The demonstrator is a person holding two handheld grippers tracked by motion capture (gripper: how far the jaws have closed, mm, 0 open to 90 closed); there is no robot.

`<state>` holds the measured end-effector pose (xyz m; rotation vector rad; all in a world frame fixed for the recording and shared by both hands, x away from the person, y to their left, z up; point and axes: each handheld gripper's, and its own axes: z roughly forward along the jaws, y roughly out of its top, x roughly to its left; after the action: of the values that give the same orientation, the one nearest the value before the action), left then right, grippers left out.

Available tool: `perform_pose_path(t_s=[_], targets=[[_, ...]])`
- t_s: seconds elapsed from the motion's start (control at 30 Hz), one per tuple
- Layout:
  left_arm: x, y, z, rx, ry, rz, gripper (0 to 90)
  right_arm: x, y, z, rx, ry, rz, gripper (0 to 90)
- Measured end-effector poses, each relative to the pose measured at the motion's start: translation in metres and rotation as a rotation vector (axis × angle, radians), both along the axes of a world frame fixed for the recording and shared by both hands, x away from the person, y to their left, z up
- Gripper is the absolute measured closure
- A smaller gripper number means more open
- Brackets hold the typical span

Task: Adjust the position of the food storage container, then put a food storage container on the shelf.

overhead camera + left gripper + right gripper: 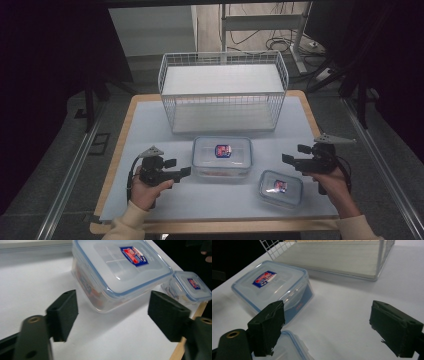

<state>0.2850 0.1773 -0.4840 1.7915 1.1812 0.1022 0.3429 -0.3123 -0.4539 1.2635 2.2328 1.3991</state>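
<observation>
Both grippers — left gripper [186, 171] and right gripper [287, 158] — stand wide and empty; square the left on the large container [222, 156] — close evenly.

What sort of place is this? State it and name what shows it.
Probably a lab or workshop set up for recording, not a kitchen: a board-topped table on a metal frame, loose cables on the floor behind, and staged props, a wire basket and two lidded containers.
</observation>
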Motion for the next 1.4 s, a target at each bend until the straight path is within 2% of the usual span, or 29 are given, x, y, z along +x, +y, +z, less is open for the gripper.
perform_pose_path(t_s=[0.17, 0.33, 0.43, 0.63, 0.77, 0.87, 0.93, 0.97, 1.07, 1.2, 1.27, 1.4], targets=[[0.003, 0.000, 0.002, -0.002, 0.005, 0.009, 18.8, -0.002, 0.007, 0.003, 0.019, 0.015, 0.017, 11.7], [0.005, -0.002, 0.004, -0.007, 0.004, 0.007, 18.7, -0.004, 0.015, 0.004, 0.008, 0.030, 0.029, 11.8], [0.008, -0.002, 0.006, -0.009, 0.004, 0.003, 18.6, -0.004, 0.021, 0.006, 0.022, 0.057, 0.031, 12.1], [0.024, -0.005, 0.007, -0.041, 0.039, 0.002, 18.4, -0.003, 0.037, 0.009, 0.031, 0.101, 0.050, 12.1], [0.036, -0.008, 0.008, -0.043, 0.055, 0.001, 18.2, 0.000, 0.052, 0.009, 0.043, 0.135, 0.061, 12.2], [0.046, -0.010, 0.008, -0.056, 0.076, -0.005, 17.9, 0.005, 0.062, 0.007, 0.048, 0.169, 0.063, 12.6], [0.052, -0.011, 0.008, -0.059, 0.087, 0.000, 17.7, 0.014, 0.075, 0.002, 0.033, 0.214, 0.068, 12.6], [0.055, -0.012, 0.007, -0.066, 0.099, -0.002, 17.7, 0.014, 0.075, 0.002, 0.033, 0.214, 0.068, 12.6], [0.064, -0.013, 0.001, -0.082, 0.132, -0.006, 17.4, 0.022, 0.085, -0.004, 0.024, 0.252, 0.074, 12.7], [0.072, -0.015, -0.006, -0.082, 0.159, -0.014, 17.1, 0.035, 0.093, -0.014, 0.036, 0.316, 0.066, 12.8], [0.075, -0.015, -0.010, -0.103, 0.181, -0.015, 16.8, 0.041, 0.095, -0.018, 0.037, 0.338, 0.055, 13.0], [0.079, -0.016, -0.014, -0.117, 0.199, -0.020, 16.5, 0.052, 0.103, -0.025, 0.023, 0.379, 0.057, 13.0]])
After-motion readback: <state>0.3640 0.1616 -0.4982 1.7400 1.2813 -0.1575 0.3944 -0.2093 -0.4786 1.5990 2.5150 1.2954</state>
